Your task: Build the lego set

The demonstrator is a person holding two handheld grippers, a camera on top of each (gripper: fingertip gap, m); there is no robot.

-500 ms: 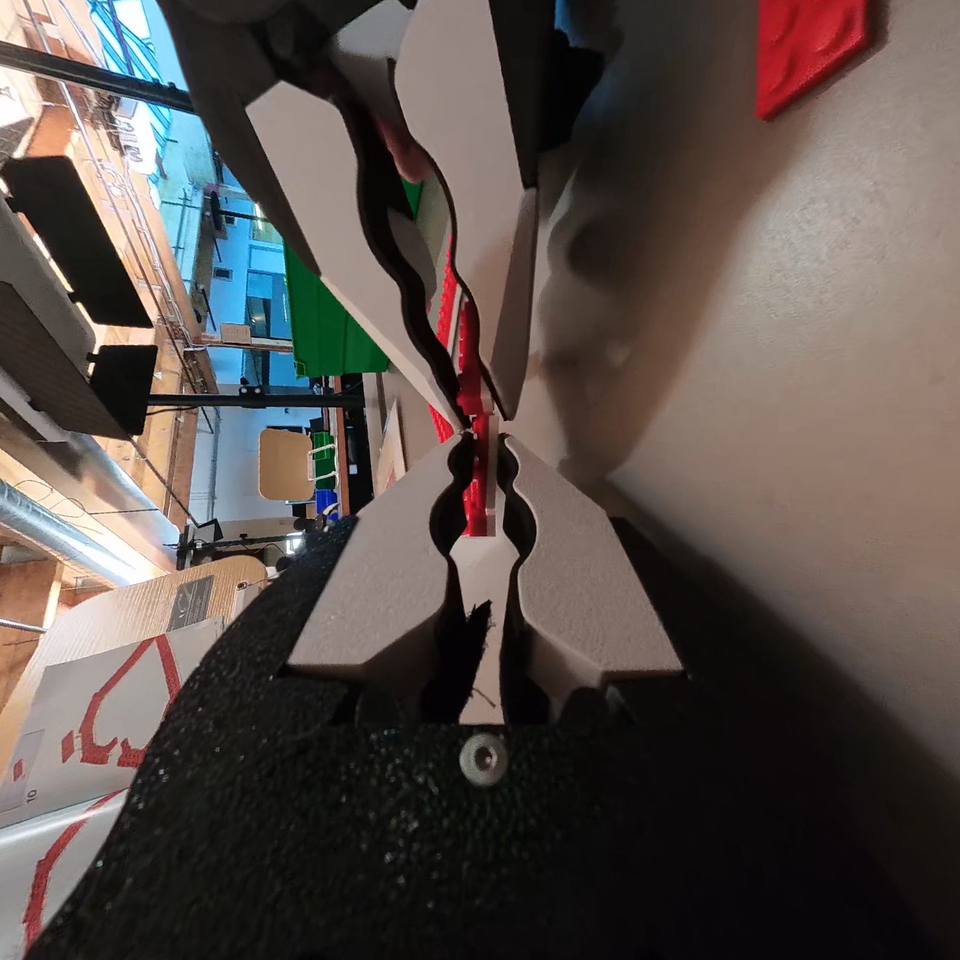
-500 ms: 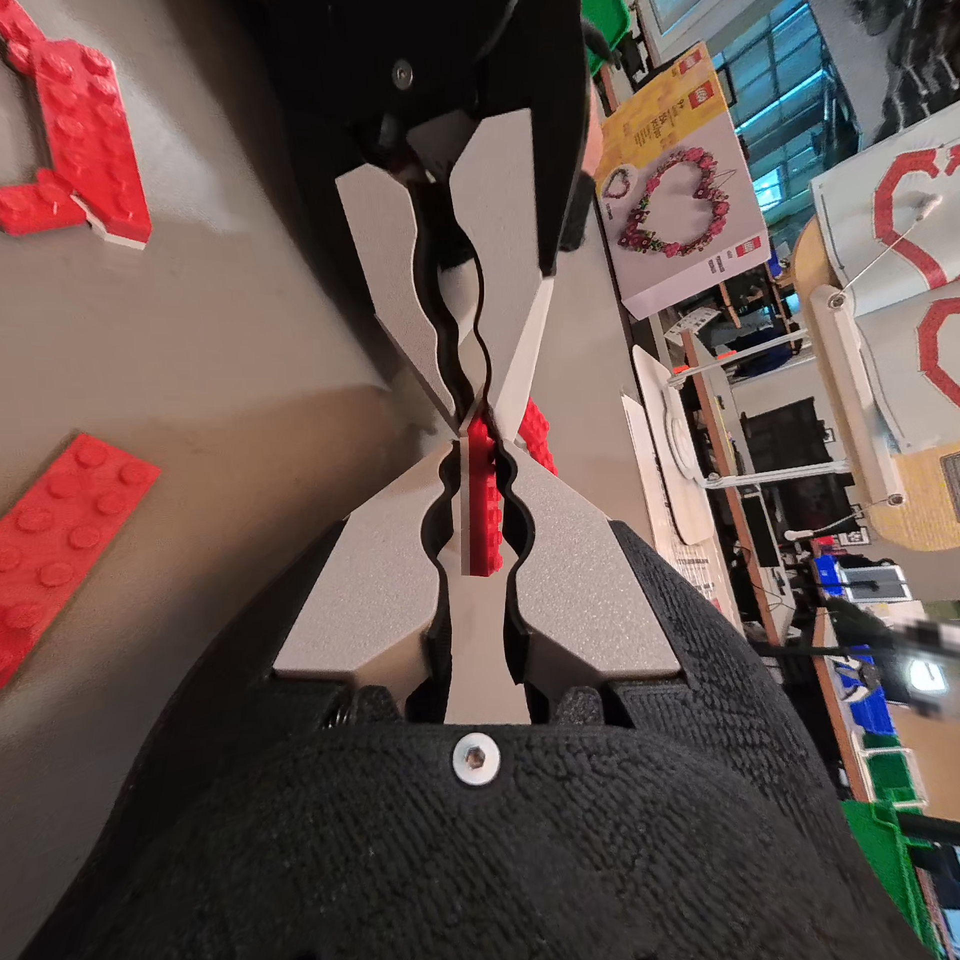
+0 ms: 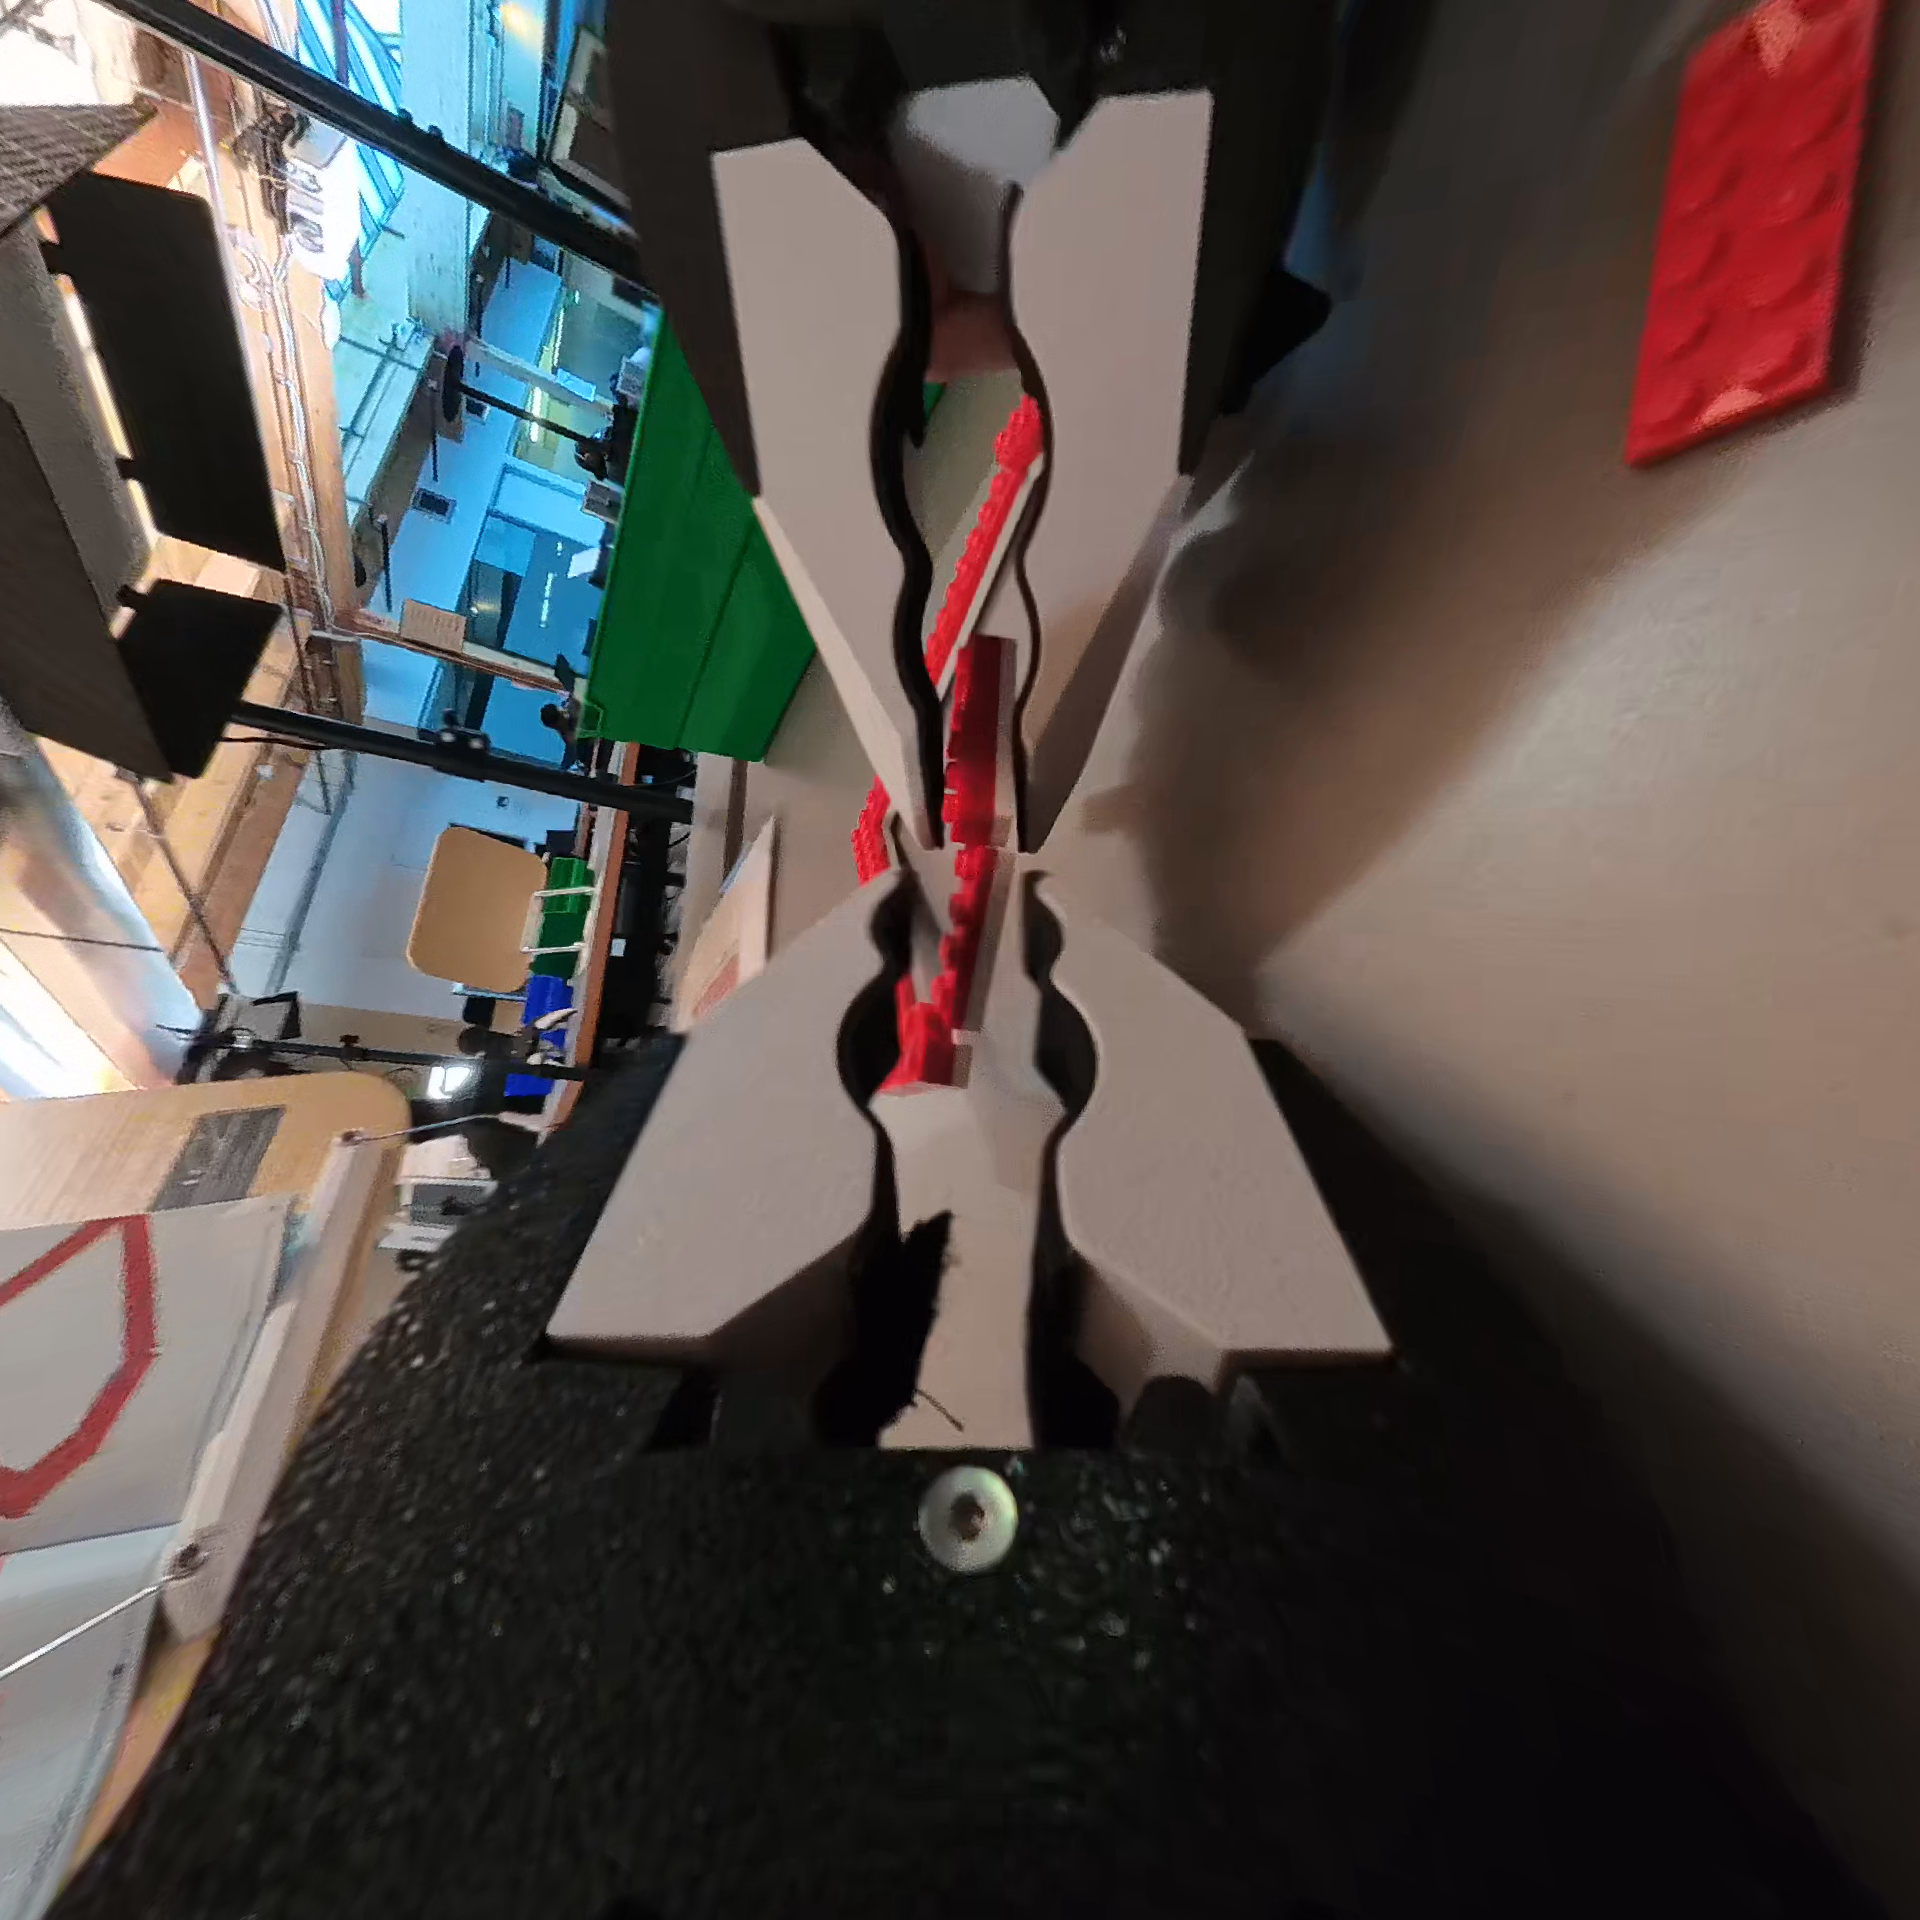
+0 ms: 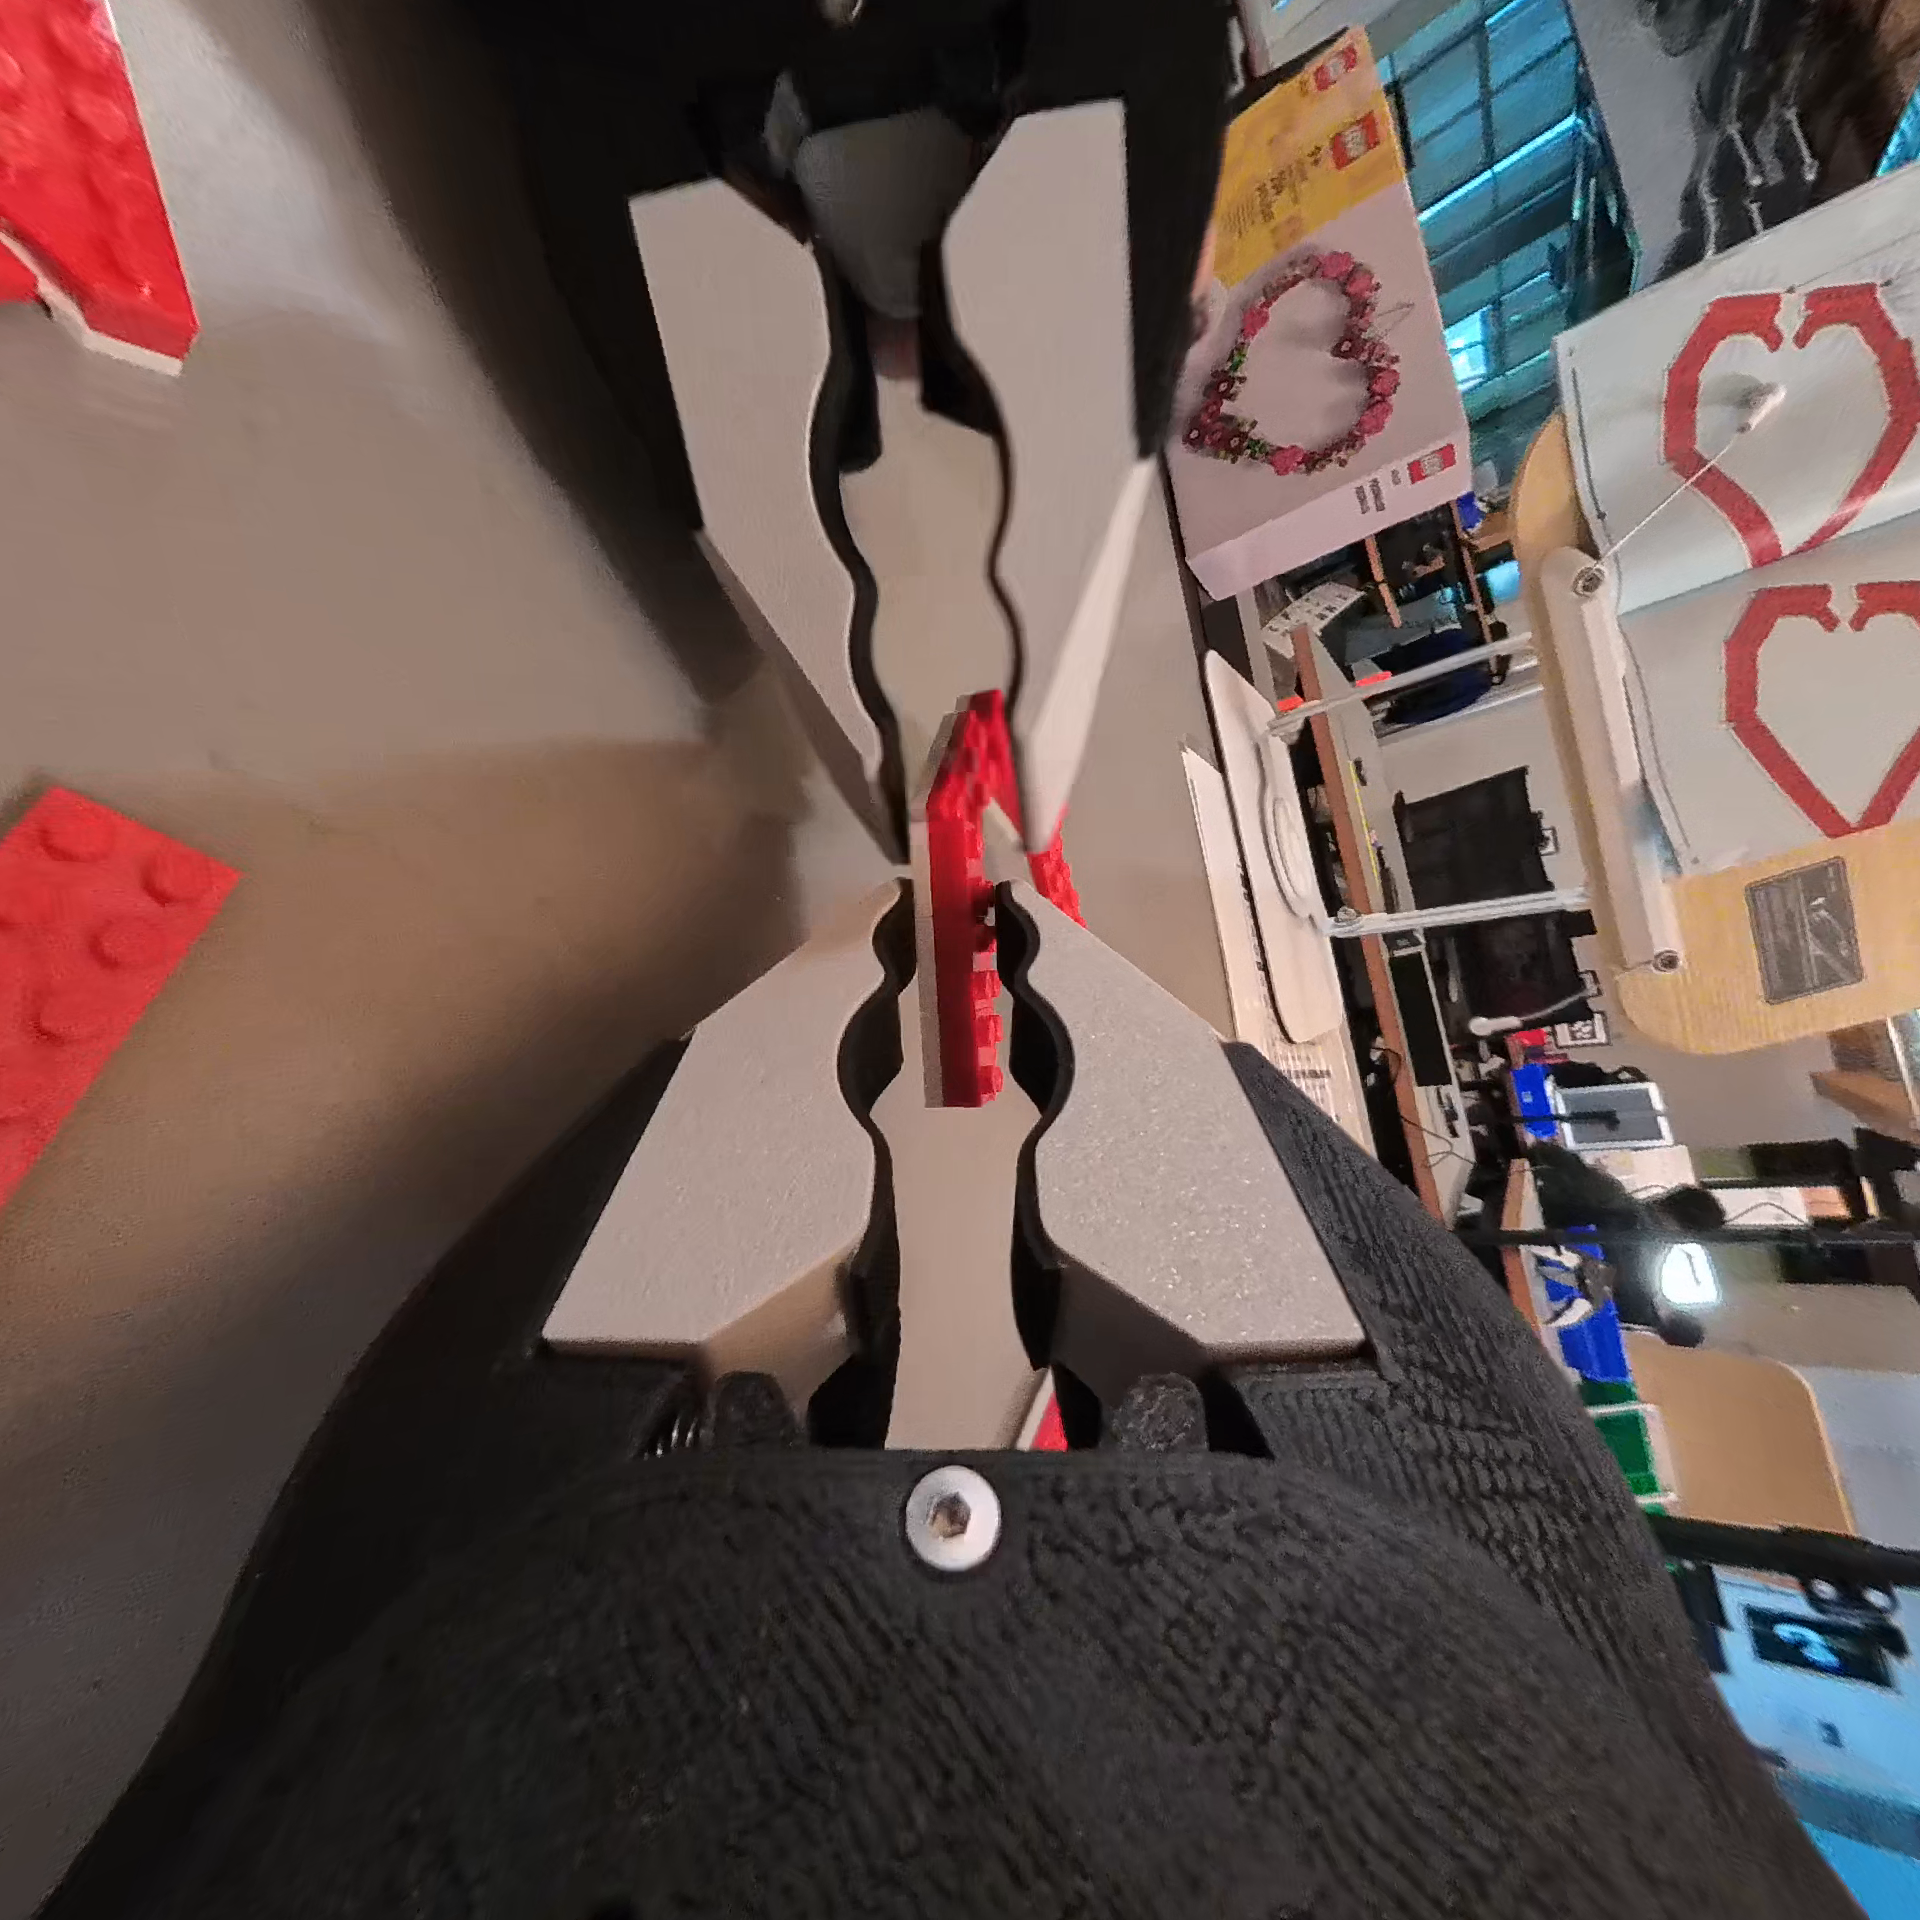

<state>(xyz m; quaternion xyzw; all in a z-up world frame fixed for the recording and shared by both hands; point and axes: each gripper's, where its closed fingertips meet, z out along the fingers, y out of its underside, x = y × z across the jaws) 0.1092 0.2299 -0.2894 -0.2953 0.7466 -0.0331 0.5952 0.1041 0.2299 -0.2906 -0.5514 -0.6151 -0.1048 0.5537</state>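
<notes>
Two grippers are pinching thin red plates edge-on, tip to tip.
We are clamping the left gripper (image 3: 966,868) and right gripper (image 4: 951,883) narrowly on a stiff, light red plate (image 4: 961,935); holding its flat faces seems steadiest.

both hand-held gripper jaws parted slightly since earlier, red plates (image 4: 961,914) now tilted between

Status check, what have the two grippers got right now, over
Left gripper and right gripper tip to tip, both shut on the red plate assembly. Assembly held off the table. Loose red plates lie aside, nothing blocking.
</notes>
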